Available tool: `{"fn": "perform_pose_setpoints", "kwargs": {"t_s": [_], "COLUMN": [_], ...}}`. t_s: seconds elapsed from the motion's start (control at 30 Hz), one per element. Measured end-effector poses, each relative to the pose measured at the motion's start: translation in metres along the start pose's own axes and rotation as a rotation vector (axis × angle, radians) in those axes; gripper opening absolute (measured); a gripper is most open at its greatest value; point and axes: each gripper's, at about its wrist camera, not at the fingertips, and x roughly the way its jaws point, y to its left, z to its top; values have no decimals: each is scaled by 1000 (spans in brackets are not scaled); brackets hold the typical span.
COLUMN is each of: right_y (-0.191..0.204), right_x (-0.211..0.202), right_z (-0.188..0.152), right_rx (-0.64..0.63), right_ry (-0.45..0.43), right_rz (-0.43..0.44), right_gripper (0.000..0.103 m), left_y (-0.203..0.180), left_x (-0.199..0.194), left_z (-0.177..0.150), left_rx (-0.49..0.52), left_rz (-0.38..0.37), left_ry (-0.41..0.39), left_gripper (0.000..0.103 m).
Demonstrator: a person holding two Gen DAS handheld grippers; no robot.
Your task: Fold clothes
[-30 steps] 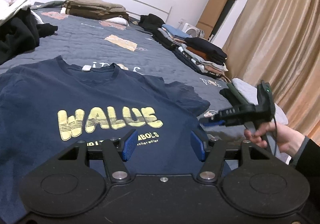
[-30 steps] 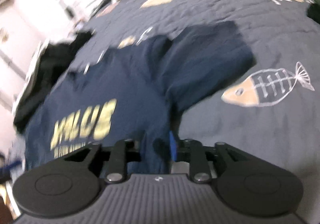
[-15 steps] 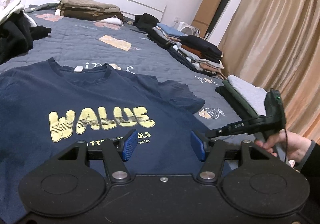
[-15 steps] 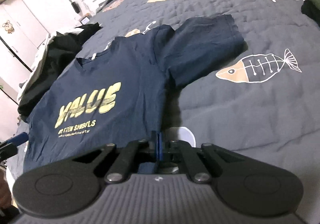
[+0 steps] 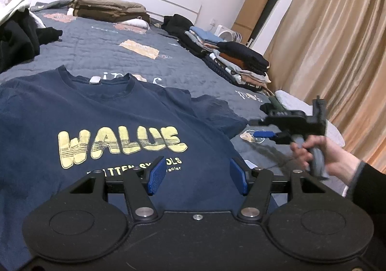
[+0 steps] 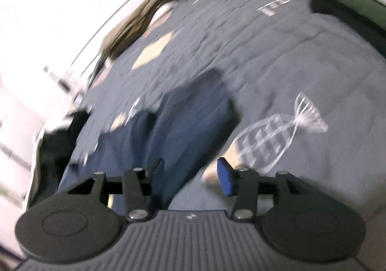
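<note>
A navy T-shirt (image 5: 101, 121) with yellow lettering lies flat, face up, on the grey quilt, collar toward the headboard. My left gripper (image 5: 196, 175) hovers open over its lower hem, nothing between the blue pads. In the left wrist view a hand holds the right gripper (image 5: 263, 134) just right of the shirt's right sleeve (image 5: 217, 111). The right wrist view is blurred: my right gripper (image 6: 190, 174) is open above the edge of that sleeve (image 6: 188, 126), near the fish print (image 6: 270, 140).
Stacks of folded clothes (image 5: 236, 63) line the bed's right edge, with more folded pieces (image 5: 287, 102) nearer. A brown folded pile (image 5: 108, 7) sits by the headboard. A dark heap (image 5: 17, 39) lies at the left. Curtains (image 5: 337, 41) hang on the right.
The right gripper, shut half a second ago, has opened and swung toward the shirt's right sleeve, blurring its view. The left gripper has stayed open over the hem.
</note>
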Motion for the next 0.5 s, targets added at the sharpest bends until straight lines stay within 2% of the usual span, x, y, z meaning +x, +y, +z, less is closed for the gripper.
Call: {"fn": "perform_pose_setpoints", "kwargs": {"t_s": [0.1,0.17,0.27,0.33,0.37,0.4,0.43,0.47,0.5], "right_y": [-17,-24,-26,-24,-23,-21,-20,-21,-23], "right_x": [21,33,48,54,57,57,58,57,52], "right_z": [12,12,10,9,9,10,11,12,13], "right_rx": [86,131,146,143,141,133,125,143,158], "right_ry": [-5,3,-1,-20,-30,-39,-49,-53,-75], "right_rz": [-13,16,55,63,68,51,33,35,42], "right_gripper": [51,53,59,59,54,44,9,4,4], "left_y": [3,6,7,8,8,9,9,9,10], "left_x": [2,3,6,8,9,10,10,10,10], "left_z": [-1,-2,-2,-2,-3,-3,-4,-4,-5], "left_rx": [-13,-21,-27,-28,-28,-28,-27,-26,-26], "left_rz": [-11,-10,-7,-5,-4,-3,-2,0,3], "left_ry": [1,3,8,14,17,21,22,24,24], "left_gripper": [58,58,58,58,58,58,58,58,58]}}
